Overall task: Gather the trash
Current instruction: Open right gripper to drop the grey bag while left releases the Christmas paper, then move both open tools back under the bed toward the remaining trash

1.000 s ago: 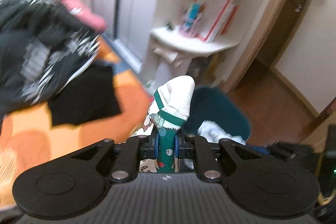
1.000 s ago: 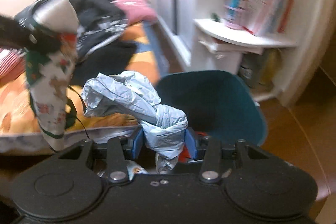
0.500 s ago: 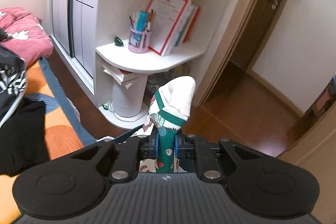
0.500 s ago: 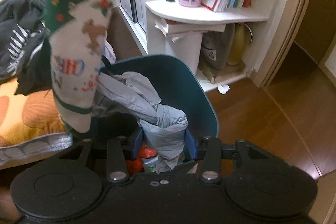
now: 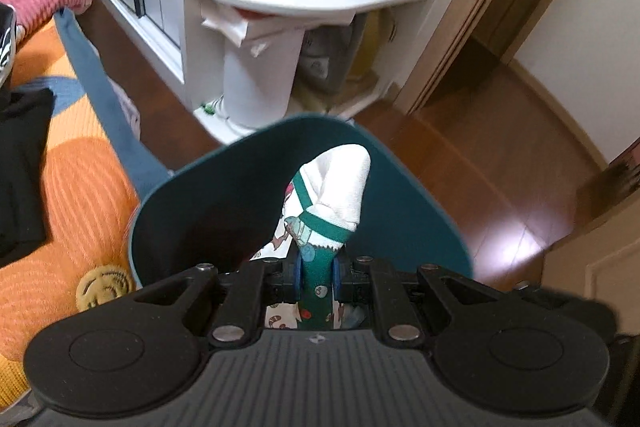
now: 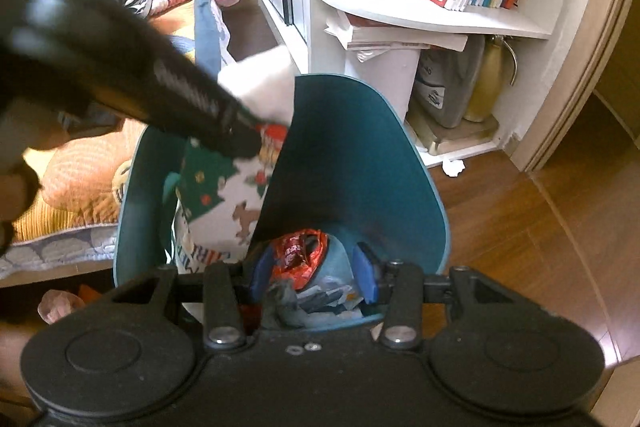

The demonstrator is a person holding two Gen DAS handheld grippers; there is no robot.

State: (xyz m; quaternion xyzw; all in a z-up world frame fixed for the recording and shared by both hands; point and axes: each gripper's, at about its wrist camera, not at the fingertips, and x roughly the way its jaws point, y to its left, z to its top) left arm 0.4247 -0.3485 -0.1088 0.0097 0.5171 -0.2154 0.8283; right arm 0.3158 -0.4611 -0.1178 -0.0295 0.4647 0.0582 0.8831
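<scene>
Left wrist view: the left hand-held gripper (image 5: 314,273) pinches a printed sock (image 5: 332,195) over the teal bin (image 5: 416,203).

Right wrist view: the right hand-held gripper (image 6: 314,279) hangs spread and empty above the bin's trash (image 6: 300,255). Next move, likely: release the sock inside.

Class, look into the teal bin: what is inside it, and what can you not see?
Inside the teal bin: a red wrapper, grey crumpled paper, and the printed stocking hanging in. The bin's bottom is covered.

black claw (image 5: 315,271) housings, blue pads (image 6: 366,277), silver screws.
</scene>
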